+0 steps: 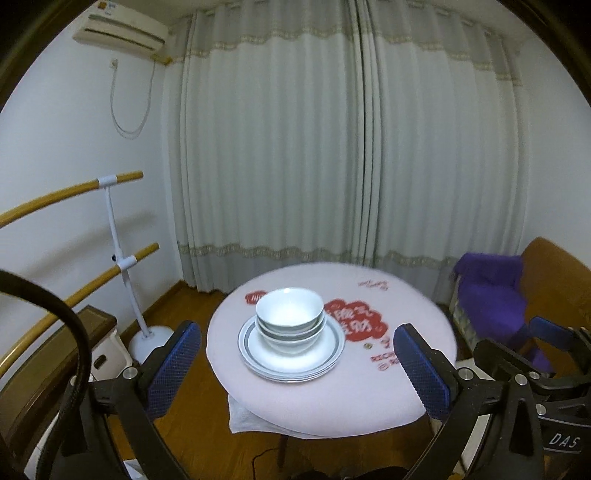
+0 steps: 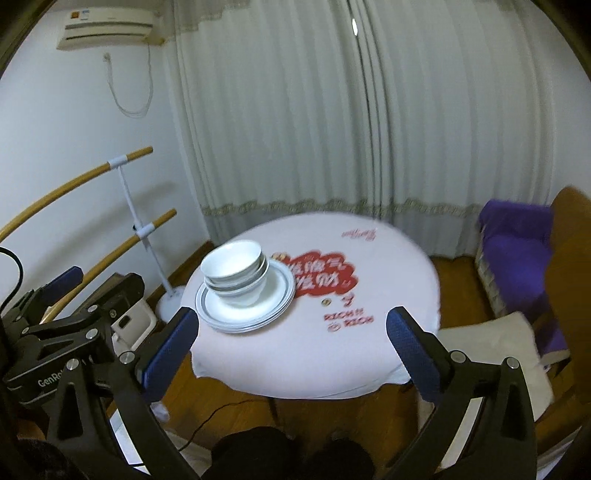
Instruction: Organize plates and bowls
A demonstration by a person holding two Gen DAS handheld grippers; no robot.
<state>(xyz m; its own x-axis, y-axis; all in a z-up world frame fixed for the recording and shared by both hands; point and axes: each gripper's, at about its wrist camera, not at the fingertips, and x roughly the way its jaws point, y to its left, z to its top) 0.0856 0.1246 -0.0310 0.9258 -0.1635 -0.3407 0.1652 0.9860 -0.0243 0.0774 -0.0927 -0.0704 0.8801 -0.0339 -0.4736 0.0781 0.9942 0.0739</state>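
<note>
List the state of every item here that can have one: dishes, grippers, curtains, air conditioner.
bowls: nested, upright, empty, on the plates
plates: stacked flat on the table
round table: covered by a pale printed cloth
left gripper: open, holding nothing, short of the table
right gripper: open, holding nothing, short of the table
curtains: drawn closed
air conditioner: flap state unclear

Motion blur smeared the red print on the desk (image 2: 388, 332) cloth, its characters unreadable. How many bowls (image 1: 290, 317) were nested, and how many plates (image 1: 332, 350) lay beneath, could not be counted. The air conditioner (image 1: 118, 31) was cut off at the frame's rim.
</note>
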